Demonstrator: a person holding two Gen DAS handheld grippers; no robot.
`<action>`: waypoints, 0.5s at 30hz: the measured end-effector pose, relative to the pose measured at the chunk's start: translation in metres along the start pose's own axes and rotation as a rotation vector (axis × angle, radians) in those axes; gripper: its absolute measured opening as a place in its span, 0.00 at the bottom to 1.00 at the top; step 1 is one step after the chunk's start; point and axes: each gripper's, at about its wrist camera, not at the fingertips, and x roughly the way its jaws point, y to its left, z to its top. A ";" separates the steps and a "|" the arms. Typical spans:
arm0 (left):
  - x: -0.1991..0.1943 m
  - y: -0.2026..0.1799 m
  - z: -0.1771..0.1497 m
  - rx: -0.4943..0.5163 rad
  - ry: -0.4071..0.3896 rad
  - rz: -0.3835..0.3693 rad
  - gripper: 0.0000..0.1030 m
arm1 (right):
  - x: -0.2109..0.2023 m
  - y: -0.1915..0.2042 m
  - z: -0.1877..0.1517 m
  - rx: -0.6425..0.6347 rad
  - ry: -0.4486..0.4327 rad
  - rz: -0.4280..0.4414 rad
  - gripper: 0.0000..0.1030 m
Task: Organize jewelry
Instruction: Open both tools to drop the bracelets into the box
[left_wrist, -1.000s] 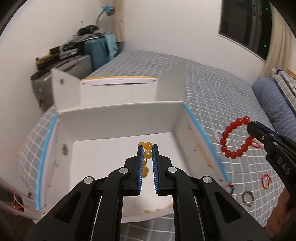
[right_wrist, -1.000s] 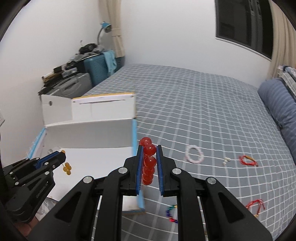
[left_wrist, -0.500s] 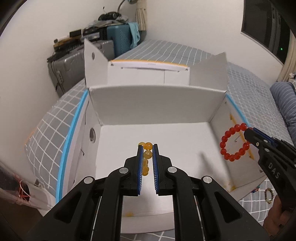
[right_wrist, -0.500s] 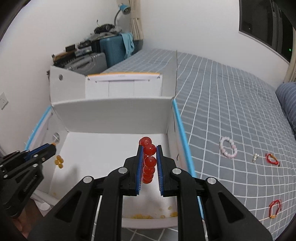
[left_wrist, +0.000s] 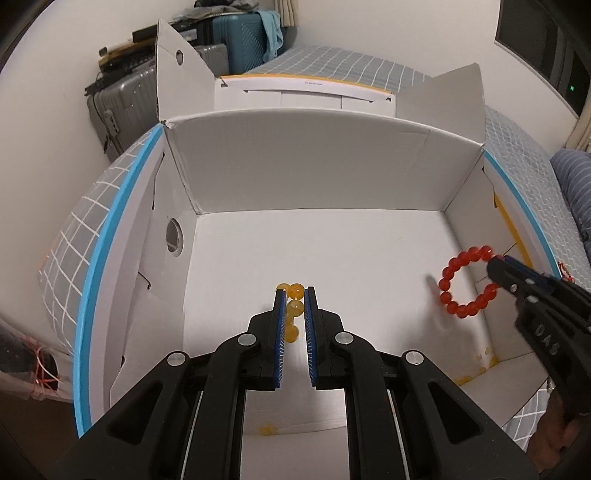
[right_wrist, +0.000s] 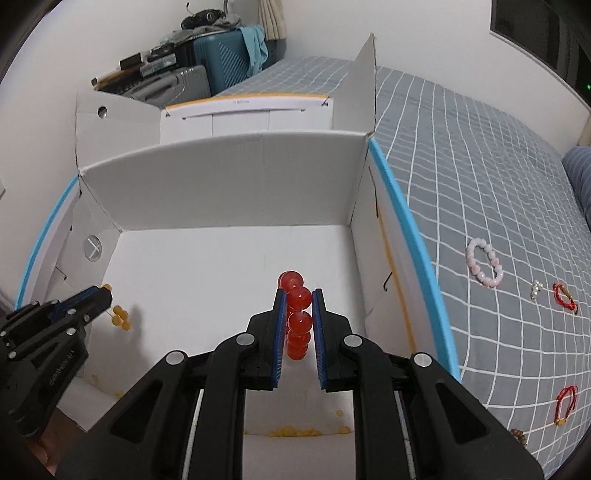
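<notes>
Beaded bracelets are hanging over the floor of an open white cardboard box (left_wrist: 317, 177) lying on a grey checked bedspread (right_wrist: 480, 155); the left gripper (left_wrist: 294, 295), its jaws nearly closed, is pinching a yellow bead bracelet (left_wrist: 293, 308) above the middle of the box; the right gripper (right_wrist: 298, 295), its jaws likewise narrowed to a bead's width, is clamping a red bead bracelet (right_wrist: 297, 317), whose loop is dangling near the box's right wall; both tools are pointing steeply down into the box, and neither bracelet is touching its floor as far as can be told; small yellow specks (right_wrist: 295, 430) are lying along the box's near edge; outside the box, to its right on the bedspread, a pink bead bracelet (right_wrist: 484, 262), a small silver piece (right_wrist: 535, 288) and two red cord bracelets (right_wrist: 565, 295) are sitting well apart from the box; beyond the box's far flaps, a teal suitcase (right_wrist: 221, 59) and a grey suitcase (left_wrist: 122, 107) are standing against the white wall.
</notes>
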 end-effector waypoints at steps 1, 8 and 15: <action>0.000 0.000 0.000 0.003 0.001 -0.001 0.09 | 0.002 0.001 -0.001 -0.001 0.006 -0.001 0.13; -0.004 -0.001 0.000 0.002 -0.014 -0.004 0.25 | -0.004 0.005 0.000 -0.013 -0.025 -0.007 0.23; -0.021 0.001 0.001 -0.002 -0.070 0.035 0.65 | -0.021 0.001 0.002 -0.006 -0.080 -0.016 0.52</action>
